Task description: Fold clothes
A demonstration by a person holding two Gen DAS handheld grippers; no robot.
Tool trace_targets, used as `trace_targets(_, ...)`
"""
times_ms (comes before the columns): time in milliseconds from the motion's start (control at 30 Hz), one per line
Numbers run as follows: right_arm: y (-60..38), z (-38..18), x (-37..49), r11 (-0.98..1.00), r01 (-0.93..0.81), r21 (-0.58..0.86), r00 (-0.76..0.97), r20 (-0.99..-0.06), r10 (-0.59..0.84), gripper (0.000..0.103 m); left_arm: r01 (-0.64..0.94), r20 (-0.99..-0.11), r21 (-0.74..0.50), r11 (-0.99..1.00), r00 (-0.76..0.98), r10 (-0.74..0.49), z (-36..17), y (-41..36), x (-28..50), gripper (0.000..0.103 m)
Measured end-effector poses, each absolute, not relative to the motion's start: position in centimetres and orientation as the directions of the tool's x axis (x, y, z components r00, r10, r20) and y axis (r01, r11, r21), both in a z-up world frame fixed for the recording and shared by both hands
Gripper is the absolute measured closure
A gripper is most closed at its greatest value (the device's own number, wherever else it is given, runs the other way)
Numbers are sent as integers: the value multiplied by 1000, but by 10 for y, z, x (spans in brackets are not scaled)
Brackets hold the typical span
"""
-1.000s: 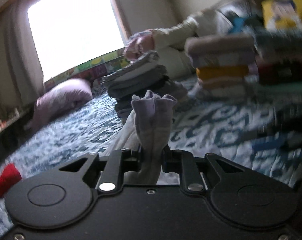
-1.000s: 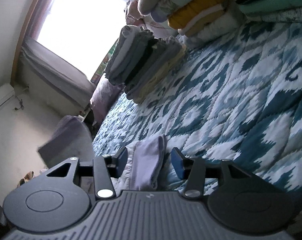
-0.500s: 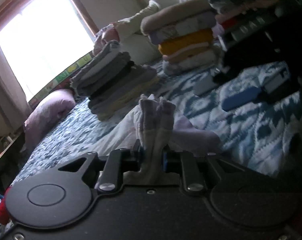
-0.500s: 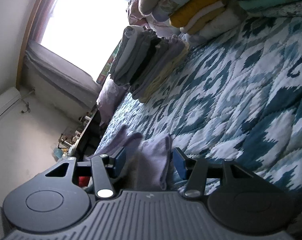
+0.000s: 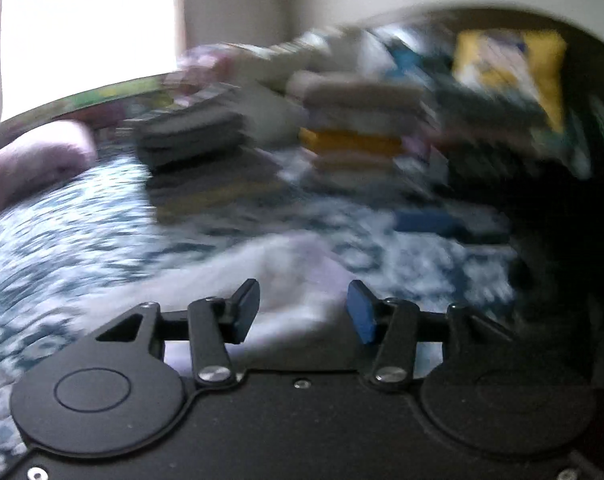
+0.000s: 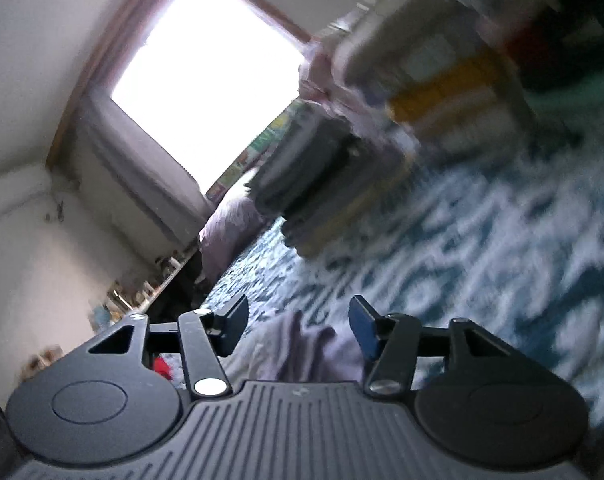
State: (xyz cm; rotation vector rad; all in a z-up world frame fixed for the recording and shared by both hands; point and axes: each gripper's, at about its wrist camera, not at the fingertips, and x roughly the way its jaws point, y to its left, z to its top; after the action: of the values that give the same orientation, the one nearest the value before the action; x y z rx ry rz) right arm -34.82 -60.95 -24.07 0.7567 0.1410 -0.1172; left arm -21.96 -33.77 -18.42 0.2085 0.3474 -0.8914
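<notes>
Left gripper (image 5: 302, 312) and right gripper (image 6: 297, 328): both spread, unloaded, above lilac garment (image 5: 293, 280) on patterned quilt (image 6: 482, 248).

Lavender garment (image 5: 297, 280); blue-white patterned bedspread (image 6: 482, 248); yellow folded item (image 5: 354, 142).

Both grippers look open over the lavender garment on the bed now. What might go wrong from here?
1. The lavender garment lies bunched, not flat, between the open left gripper fingers; a regrasp may pinch several layers and spoil the fold.
2. Both views are motion-blurred, so the right gripper may close beside the cloth edge or catch the patterned quilt.
3. The folded stack sits close ahead; a wide sweep might topple it.
</notes>
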Motion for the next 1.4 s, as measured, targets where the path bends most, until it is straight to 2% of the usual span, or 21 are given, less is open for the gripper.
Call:
trace_targets(100, -586, -226, -335, 823, 130, 553, 986, -158, -50, 50, 682, -351, -19, 732, 680, -643, -181, -314, -193, 55)
trace_targets(167, -568, -219, -324, 875, 115, 471, 987, -153, -47, 50, 607, -349, -61, 793, 731, -586, -182, -302, -175, 61)
trace_targets(267, -543, -217, -305, 926, 103, 364, 984, -173, -41, 55, 583, -352, -112, 805, 734, -580, -189, -301, -162, 65)
trace_targets(400, -527, -219, -284, 951, 110, 287, 976, -211, -50, 56, 587, -368, -141, 797, 716, -593, -206, -308, -156, 66)
trace_targets(500, -526, -228, -269, 953, 145, 266, 957, -281, -67, 56, 594, -387, -124, 795, 709, -590, -223, -316, -151, 66)
trace_targets(633, -533, -245, -252, 942, 212, 261, 909, -406, -92, 66, 609, -378, -81, 789, 714, -590, -244, -318, -152, 66)
trace_targets(1167, -538, -267, -246, 935, 222, 277, 891, -448, -78, 69, 631, -349, 9, 776, 729, -589, -275, -324, -155, 66)
trace_targets(1400, -535, -261, -249, 932, 238, 271, 876, -474, -86, 69, 629, -433, 23, 777, 707, -559, -261, -329, -156, 66)
